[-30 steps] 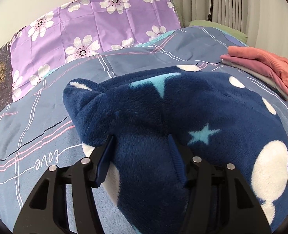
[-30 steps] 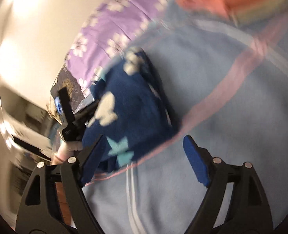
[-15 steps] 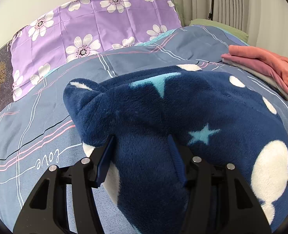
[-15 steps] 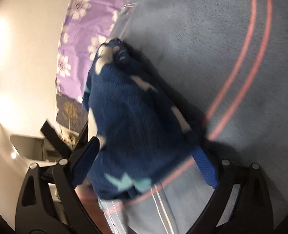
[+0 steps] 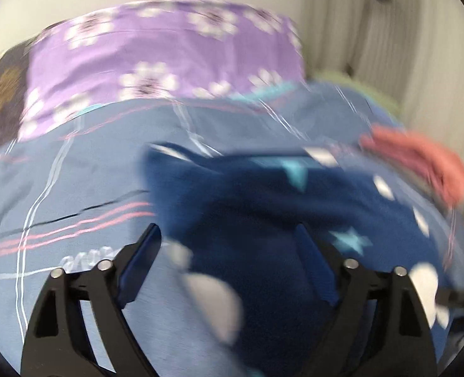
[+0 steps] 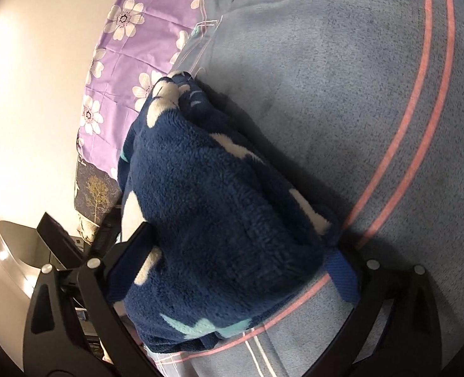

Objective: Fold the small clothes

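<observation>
Fingers of the left gripper (image 5: 229, 267) have just spread off the fleece (image 5: 263, 220), and the right gripper (image 6: 232, 270) straddles it wide, unclamped, suggesting this fold is finished.

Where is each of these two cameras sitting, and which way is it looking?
Left wrist view: rides the left gripper, looking along its open fingers over the navy fleece garment toward the purple floral pillow; the picture is blurred.
Right wrist view: rides the right gripper, rolled sideways, its wide-spread fingers either side of the same garment on the blue bedspread.
Shared: garment, pillow, bedspread. Only fingers show, no hands.
</observation>
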{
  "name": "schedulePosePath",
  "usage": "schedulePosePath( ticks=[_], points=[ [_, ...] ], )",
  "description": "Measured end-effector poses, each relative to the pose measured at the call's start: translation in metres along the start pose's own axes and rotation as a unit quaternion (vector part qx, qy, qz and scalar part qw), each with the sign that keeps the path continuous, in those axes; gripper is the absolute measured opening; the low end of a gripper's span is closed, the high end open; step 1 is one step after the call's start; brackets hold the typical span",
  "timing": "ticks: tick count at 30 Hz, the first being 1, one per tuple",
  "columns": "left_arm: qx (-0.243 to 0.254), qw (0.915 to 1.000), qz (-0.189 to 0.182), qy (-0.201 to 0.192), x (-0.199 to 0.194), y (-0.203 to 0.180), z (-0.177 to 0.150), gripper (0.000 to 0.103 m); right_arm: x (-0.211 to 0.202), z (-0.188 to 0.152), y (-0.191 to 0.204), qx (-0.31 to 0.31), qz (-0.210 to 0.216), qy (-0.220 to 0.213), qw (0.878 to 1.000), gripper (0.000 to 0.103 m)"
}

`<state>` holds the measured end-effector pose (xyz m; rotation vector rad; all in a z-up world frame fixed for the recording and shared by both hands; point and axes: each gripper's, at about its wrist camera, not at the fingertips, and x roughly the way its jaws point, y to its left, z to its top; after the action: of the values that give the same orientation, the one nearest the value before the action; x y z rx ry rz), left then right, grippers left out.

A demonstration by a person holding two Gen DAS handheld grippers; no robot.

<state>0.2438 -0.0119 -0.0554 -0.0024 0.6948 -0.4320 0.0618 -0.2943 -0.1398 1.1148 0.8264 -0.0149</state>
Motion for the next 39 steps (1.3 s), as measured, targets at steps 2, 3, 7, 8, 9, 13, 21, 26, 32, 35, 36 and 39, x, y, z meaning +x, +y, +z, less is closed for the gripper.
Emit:
schedulePosePath(
  ticks=[2,3,7,8,9,13,21,26,32,35,36,39],
  points=[
    [-0.040,0.9991,-0.002,0.010,0.008,0.026,0.002,0.091,0.000,-0.001,0.001,-0.006,-0.002,0.000,1.000,0.101],
    [-0.055,0.9982,-0.005,0.025,0.015,0.035,0.002,0.091,0.000,-0.001,0.002,-0.008,-0.002,-0.001,1.000,0.101],
    [-0.123,0.9868,-0.085,0.063,0.044,0.060,-0.001,0.093,0.001,-0.003,0.003,-0.018,-0.003,-0.004,1.000,0.101],
    [-0.135,0.9836,-0.103,0.062,0.048,0.064,0.001,0.093,0.001,-0.003,0.003,-0.019,-0.003,-0.003,1.000,0.101],
    [-0.140,0.9815,-0.115,0.063,0.052,0.065,0.001,0.094,0.001,-0.003,0.003,-0.019,-0.003,-0.002,1.000,0.101],
    [-0.143,0.9758,-0.144,0.082,0.082,0.065,0.007,0.102,0.000,-0.001,0.002,-0.012,-0.003,0.005,1.000,0.101],
    [-0.145,0.9719,-0.181,0.041,0.089,0.047,0.016,0.058,0.003,0.001,0.018,-0.076,-0.005,0.004,0.997,0.087],
    [-0.106,0.9738,-0.199,-0.029,0.044,0.030,0.043,0.052,-0.012,0.024,0.053,-0.166,0.013,-0.002,0.986,0.071],
    [-0.034,0.9865,-0.134,-0.088,-0.009,0.028,0.088,0.052,-0.014,0.060,0.120,-0.281,0.044,-0.030,0.958,0.063],
    [-0.030,0.9879,-0.098,-0.117,-0.027,0.045,0.111,0.052,0.009,0.087,0.158,-0.312,0.067,-0.014,0.948,0.062],
    [-0.030,0.9884,-0.082,-0.124,-0.032,0.054,0.120,0.052,0.020,0.097,0.171,-0.315,0.078,-0.005,0.946,0.061],
    [-0.030,0.9891,-0.030,-0.141,-0.039,0.082,0.143,0.052,0.065,0.127,0.221,-0.327,0.110,0.025,0.938,0.060]
  ],
)
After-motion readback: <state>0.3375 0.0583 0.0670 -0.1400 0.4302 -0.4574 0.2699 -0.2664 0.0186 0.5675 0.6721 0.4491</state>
